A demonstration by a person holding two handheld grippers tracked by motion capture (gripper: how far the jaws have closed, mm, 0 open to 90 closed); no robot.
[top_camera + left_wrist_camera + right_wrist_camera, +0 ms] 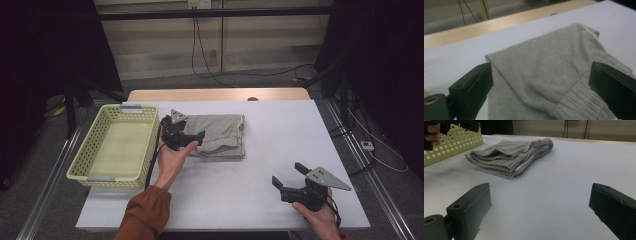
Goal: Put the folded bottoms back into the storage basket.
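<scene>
The left gripper [186,134] hides the near-left edge of the folded grey garment [222,134], its jaws spread wide over the cloth, gripping nothing. Right of the garment, bare white table [280,135] lies open. The right gripper [290,176], wide open, hovers well clear. Left of the garment, the yellow basket [85,152] sits empty.

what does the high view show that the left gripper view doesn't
High view alone: the yellow basket left of the cloth, the right gripper open near the table's front edge, and both hands. Left gripper view alone: the cloth's ribbed cuff close up between the open left gripper jaws. Both: the folded grey cloth on the white table.
</scene>
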